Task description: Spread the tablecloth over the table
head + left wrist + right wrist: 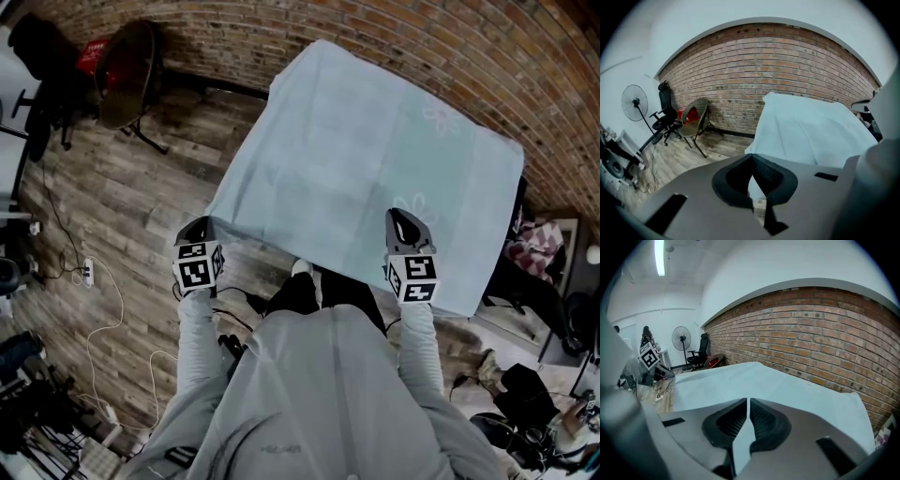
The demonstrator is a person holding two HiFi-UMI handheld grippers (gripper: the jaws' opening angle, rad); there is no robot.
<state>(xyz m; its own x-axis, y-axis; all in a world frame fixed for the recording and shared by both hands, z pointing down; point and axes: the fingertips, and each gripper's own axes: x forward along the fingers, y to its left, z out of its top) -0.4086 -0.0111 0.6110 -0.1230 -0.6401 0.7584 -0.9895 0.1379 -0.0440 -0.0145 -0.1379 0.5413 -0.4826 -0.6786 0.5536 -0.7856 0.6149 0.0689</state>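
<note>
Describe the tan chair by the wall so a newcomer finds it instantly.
Find the brick wall behind the tablecloth. At its foot, left of the cloth in the left gripper view, stands the tan chair. Unlike the black office chair and the fan further left, it has a round back and thin splayed legs.

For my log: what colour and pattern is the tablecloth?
Pale blue-green tablecloth with faint white flower motifs; shows best in head view.

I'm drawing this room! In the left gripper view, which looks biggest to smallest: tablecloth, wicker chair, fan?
1. tablecloth, by far
2. wicker chair
3. fan

The last two look close: the fan is thinner but about as tall.
</note>
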